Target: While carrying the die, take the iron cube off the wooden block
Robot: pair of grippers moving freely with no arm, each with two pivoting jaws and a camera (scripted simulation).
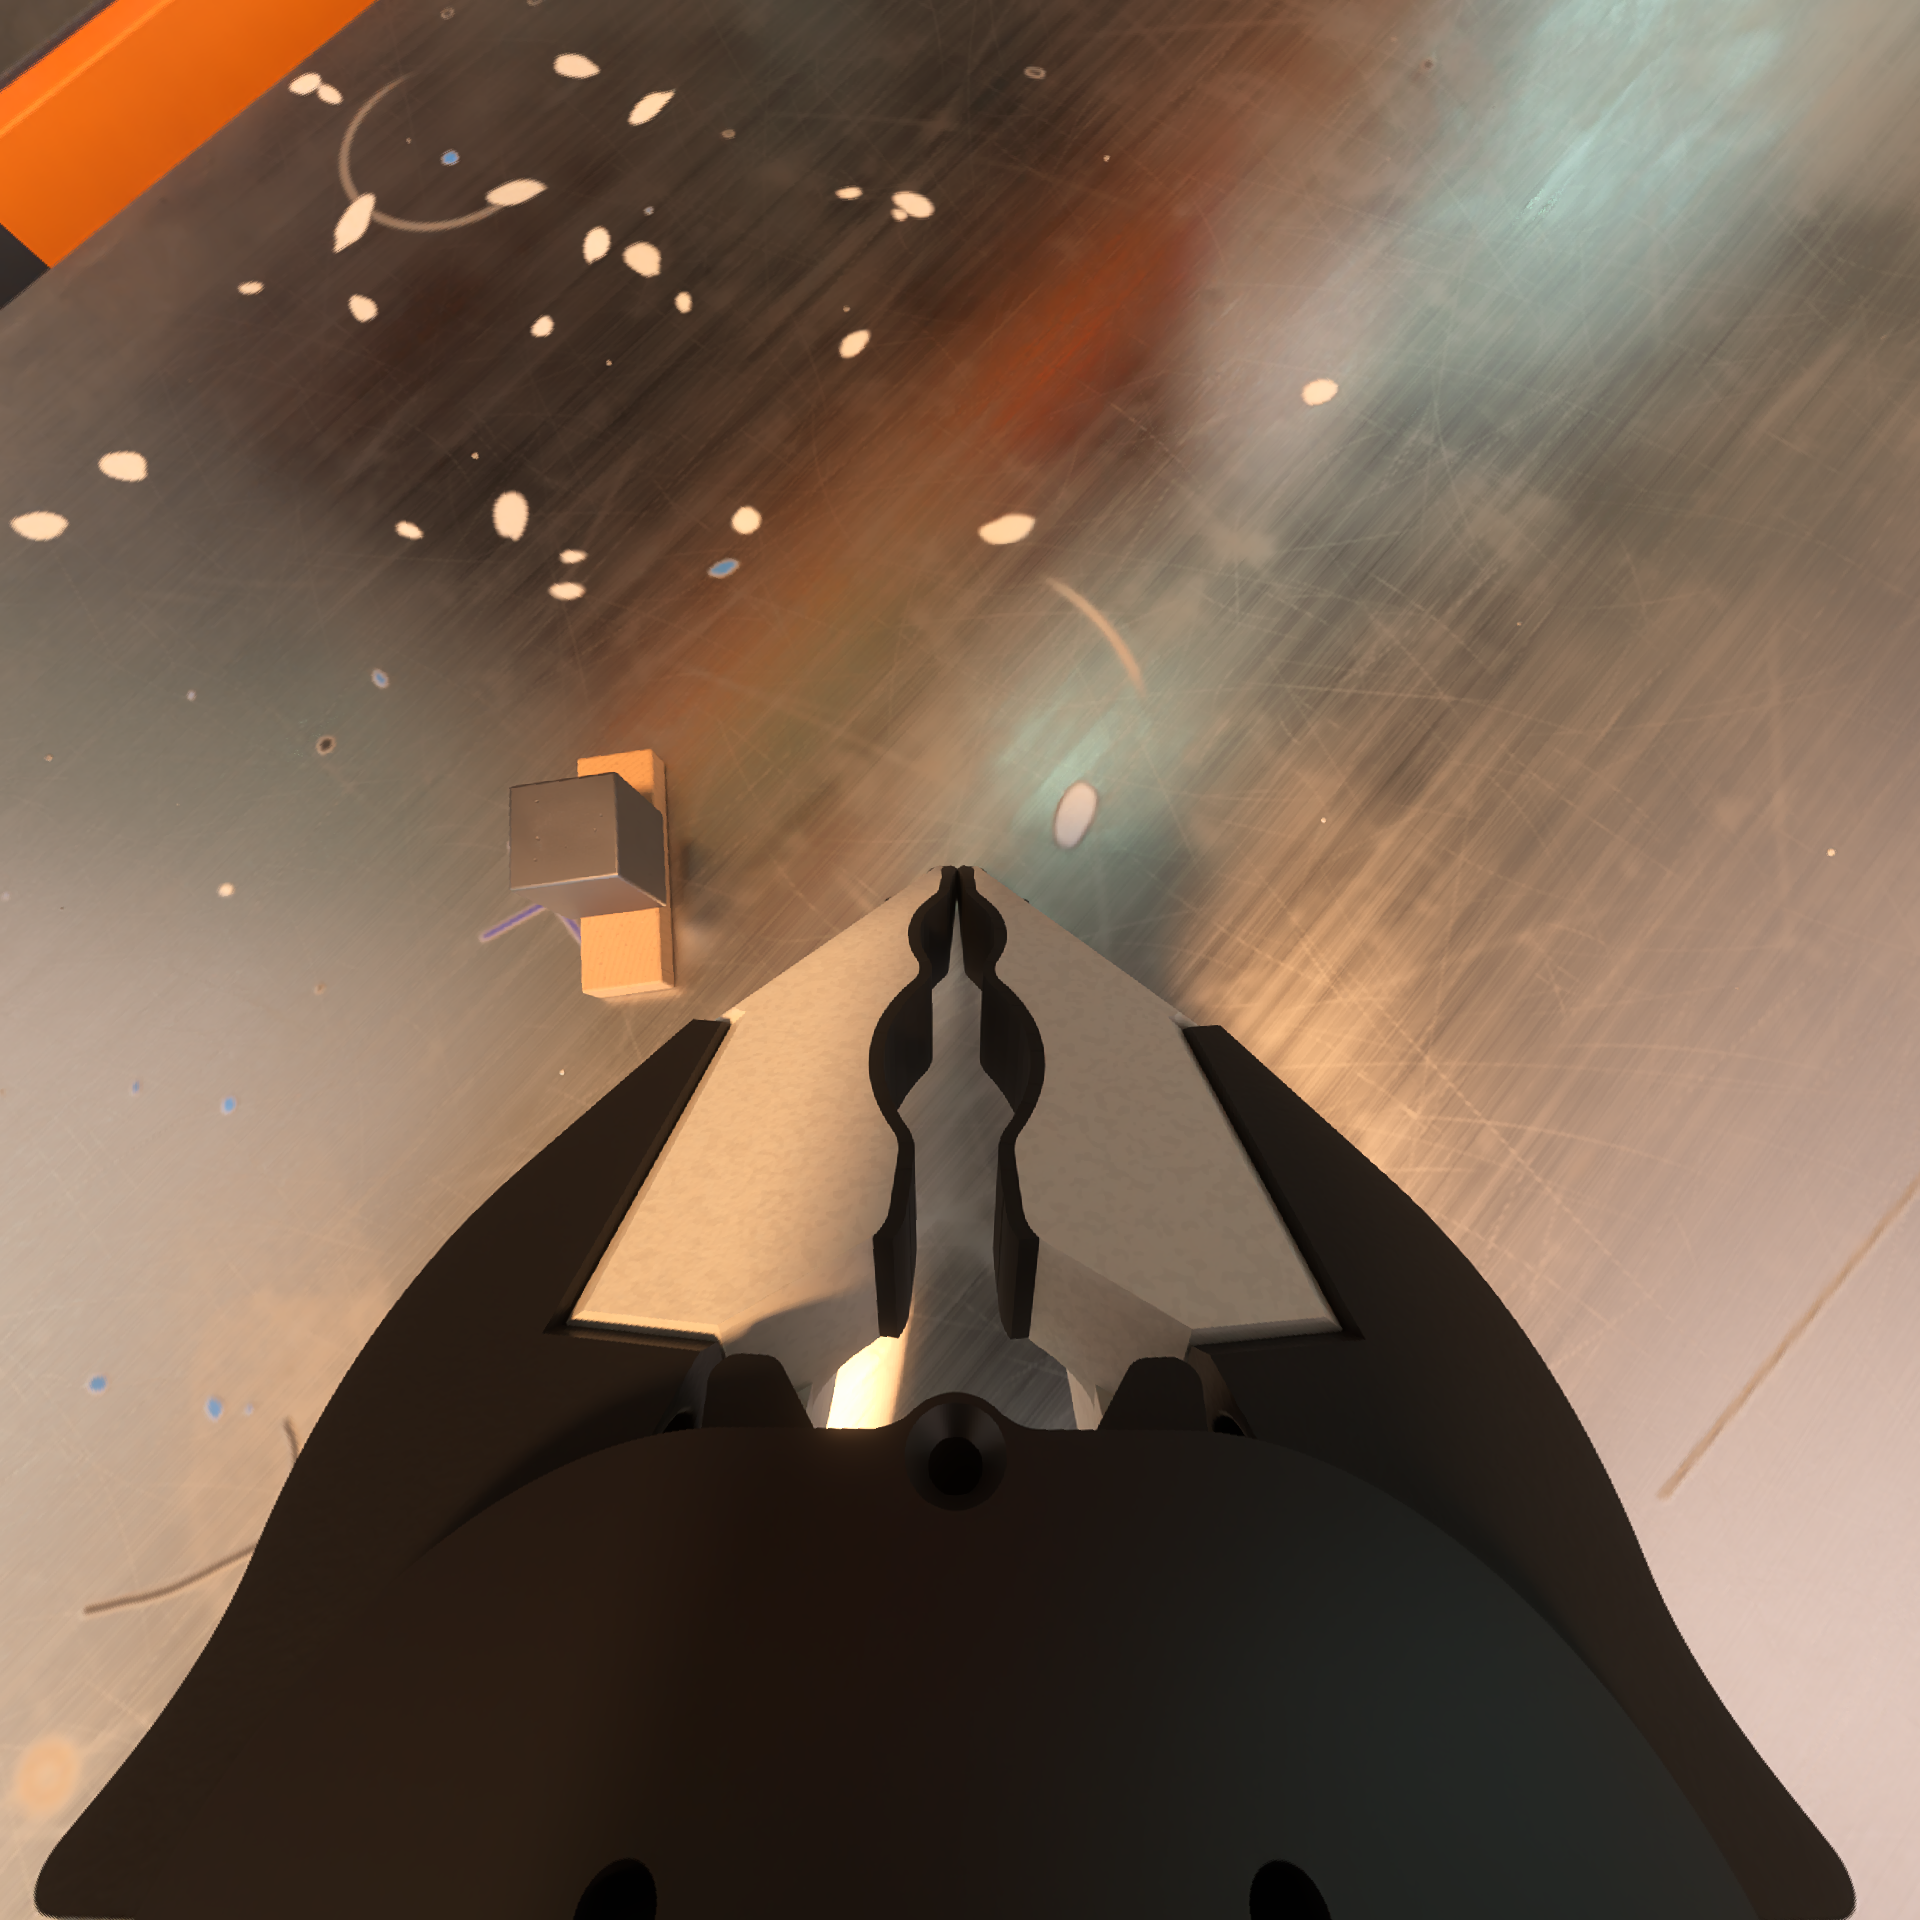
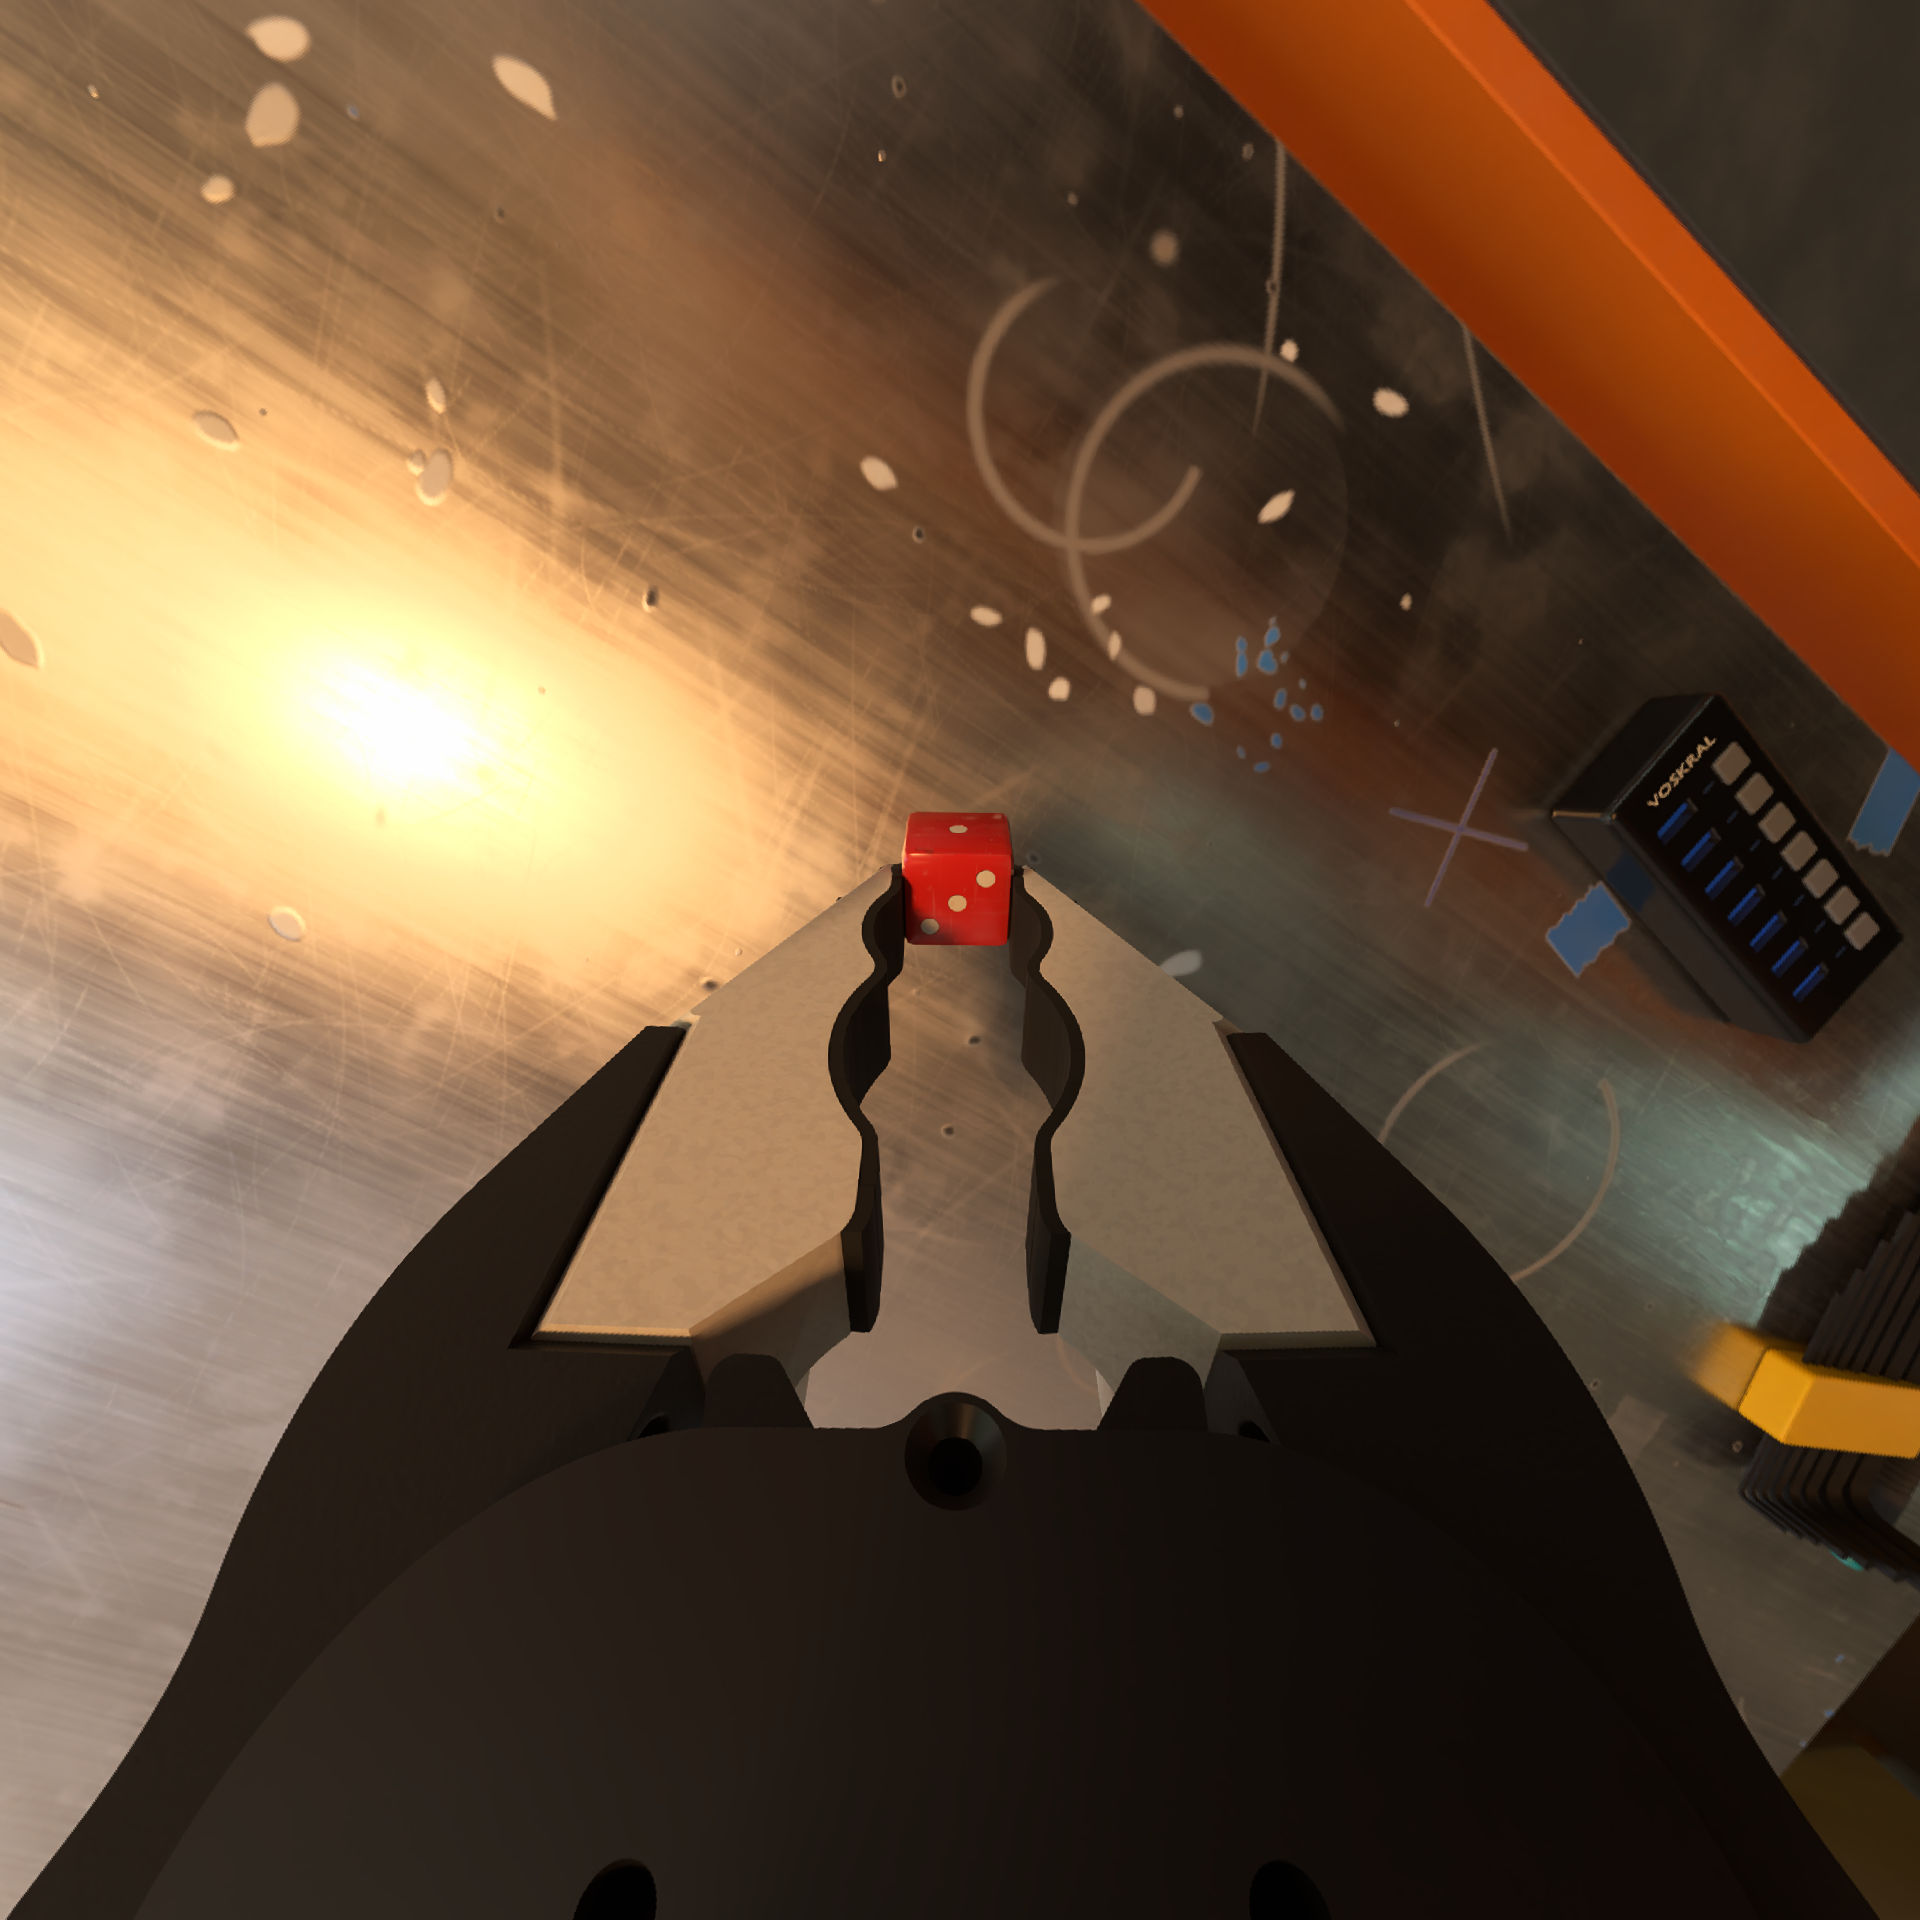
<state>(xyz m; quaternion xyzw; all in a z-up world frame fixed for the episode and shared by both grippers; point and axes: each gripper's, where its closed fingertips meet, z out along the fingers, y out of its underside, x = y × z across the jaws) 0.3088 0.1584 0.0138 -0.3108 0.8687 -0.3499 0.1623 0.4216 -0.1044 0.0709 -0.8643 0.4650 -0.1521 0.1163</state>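
The right claw (image 2: 956, 883) grips a red, white-spotted die (image 2: 956, 878); the left claw (image 1: 956, 873) is clenched empty. A grey iron cube (image 1: 582, 836) sits on a pale wooden block (image 1: 627, 945).

The iron cube (image 1: 585, 840) sits on the wooden block (image 1: 627, 948), left of the left tongs (image 1: 956, 875). The die (image 2: 956, 879) sits between the right tongs (image 2: 958, 873); a hub (image 2: 1730, 868) lies to their right.

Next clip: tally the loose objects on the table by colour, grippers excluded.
Red: 1, the die
Grey metal: 1, the iron cube
Tan: 1, the wooden block
Black: 1, the port hub
Yellow: 1, a block
Total: 5
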